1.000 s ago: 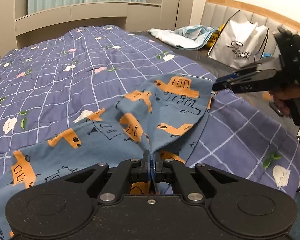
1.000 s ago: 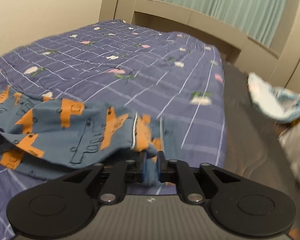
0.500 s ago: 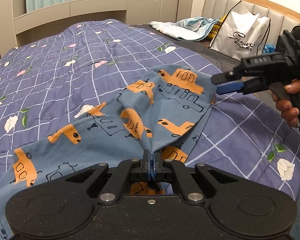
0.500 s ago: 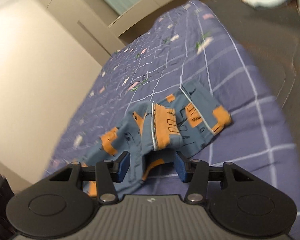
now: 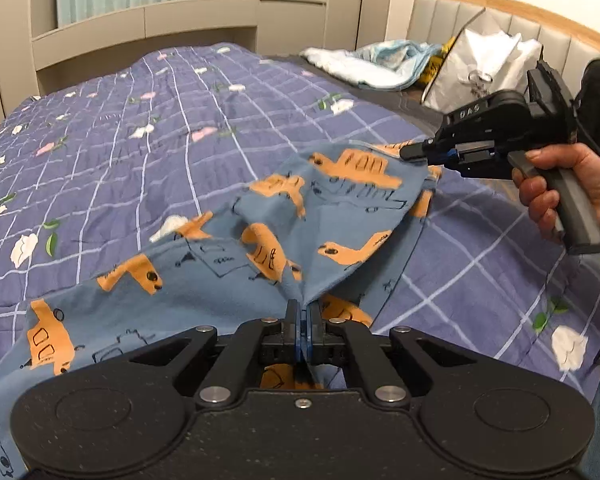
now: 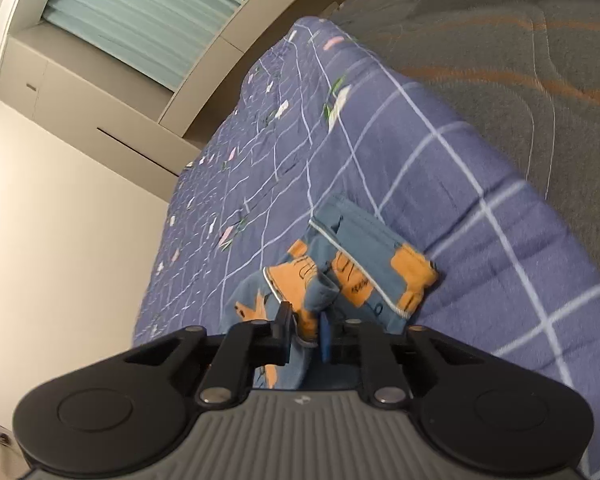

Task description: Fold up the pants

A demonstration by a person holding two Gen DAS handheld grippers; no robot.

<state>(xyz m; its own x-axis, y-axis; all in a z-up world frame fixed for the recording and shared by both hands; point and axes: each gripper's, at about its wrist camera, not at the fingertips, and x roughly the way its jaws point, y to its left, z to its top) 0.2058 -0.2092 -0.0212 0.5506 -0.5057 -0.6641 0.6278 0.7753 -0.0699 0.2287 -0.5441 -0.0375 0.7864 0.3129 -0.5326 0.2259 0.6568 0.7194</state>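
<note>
Blue pants with orange vehicle prints lie spread on the purple checked quilt. My left gripper is shut on a pinched fold of the pants near the bed's front edge. In the left wrist view my right gripper, held by a hand, bites the far right corner of the pants. In the right wrist view the pants show a white-piped edge, and my right gripper is rolled sideways. Its jaws are closing, with a bunched fold of the fabric pressed between the pads.
A white shopping bag and a light blue cloth pile sit at the back right by the padded headboard. A dark grey blanket covers the bed beyond the quilt's edge. Cabinets and a green curtain stand behind.
My right gripper let go of the pants, opened wide, rolled over and dropped, then closed on the pants' corner. The left gripper kept its grip and stayed put.
</note>
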